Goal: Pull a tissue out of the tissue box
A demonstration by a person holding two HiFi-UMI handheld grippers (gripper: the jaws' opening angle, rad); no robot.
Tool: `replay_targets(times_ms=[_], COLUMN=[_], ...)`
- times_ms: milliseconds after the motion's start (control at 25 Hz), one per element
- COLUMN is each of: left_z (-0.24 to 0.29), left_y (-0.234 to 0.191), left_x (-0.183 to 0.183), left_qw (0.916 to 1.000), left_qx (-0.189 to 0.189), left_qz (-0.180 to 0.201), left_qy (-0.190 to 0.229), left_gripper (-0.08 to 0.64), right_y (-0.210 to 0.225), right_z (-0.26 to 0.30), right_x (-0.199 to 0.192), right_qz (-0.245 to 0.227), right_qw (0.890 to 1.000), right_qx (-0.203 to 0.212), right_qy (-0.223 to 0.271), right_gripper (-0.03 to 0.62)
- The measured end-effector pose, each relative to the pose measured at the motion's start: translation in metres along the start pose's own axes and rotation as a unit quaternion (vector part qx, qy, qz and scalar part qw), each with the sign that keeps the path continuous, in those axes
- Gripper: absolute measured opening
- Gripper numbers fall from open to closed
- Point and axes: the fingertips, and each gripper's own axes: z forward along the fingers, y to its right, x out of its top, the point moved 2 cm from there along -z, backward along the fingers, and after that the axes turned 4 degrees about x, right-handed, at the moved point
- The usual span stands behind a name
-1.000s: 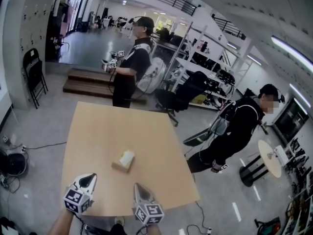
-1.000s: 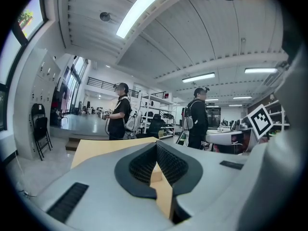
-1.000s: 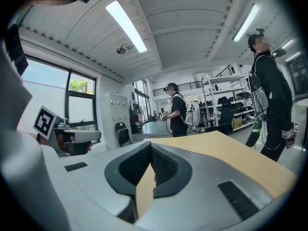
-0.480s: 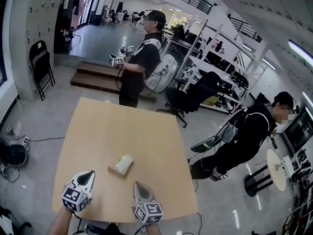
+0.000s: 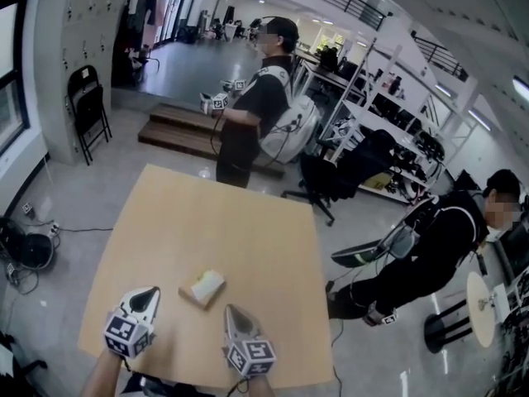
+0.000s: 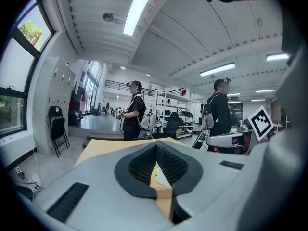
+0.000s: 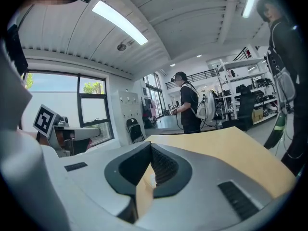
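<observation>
A small tissue box [image 5: 203, 288], tan with a pale tissue at its top, lies on the light wooden table [image 5: 223, 222], near the front edge. My left gripper [image 5: 150, 293] hovers just left of the box and my right gripper [image 5: 231, 311] just right of it and a little nearer; neither touches it. Both point across the table, nearly level. In the left gripper view the left gripper [image 6: 156, 146] has its dark pads closed together, with a sliver of the tissue box [image 6: 161, 181] showing below them. The right gripper [image 7: 150, 146] is likewise shut and holds nothing.
A person in black [image 5: 256, 114] stands past the table's far edge holding marker-cube grippers. Another person [image 5: 438, 238] bends low at the right by a small round table [image 5: 483, 304]. A folding chair [image 5: 89, 110] and floor cables [image 5: 29, 251] are at the left.
Both grippers have advanced across the table, and the tissue box now lies closer to their tips. Both stay shut.
</observation>
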Motion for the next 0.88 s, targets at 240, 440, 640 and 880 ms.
replay_targets(times_ms=[240, 440, 640, 880], left_z=[0.007, 0.016, 0.029, 0.048], left_y=[-0.001, -0.005, -0.007, -0.016], left_x=[0.004, -0.001, -0.001, -0.013], left_qw=[0.9998, 0.9997, 0.9998, 0.9996], left_qx=[0.019, 0.023, 0.012, -0.002], left_qz=[0.004, 0.0, -0.006, -0.009], left_qy=[-0.005, -0.003, -0.015, -0.025], left_gripper=[0.008, 0.008, 0.008, 0.008], right_y=[0.011, 0.014, 0.019, 0.024], right_z=[0.012, 0.021, 0.031, 0.046], right_x=[0.0, 0.002, 0.001, -0.011], right_qz=[0.006, 0.012, 0.018, 0.016], right_qw=[1.0, 1.0, 1.0, 0.999], right_qx=[0.018, 0.026, 0.02, 0.01], right_qy=[-0.005, -0.004, -0.008, -0.026], right_gripper=[0.011, 0.011, 0.011, 0.011])
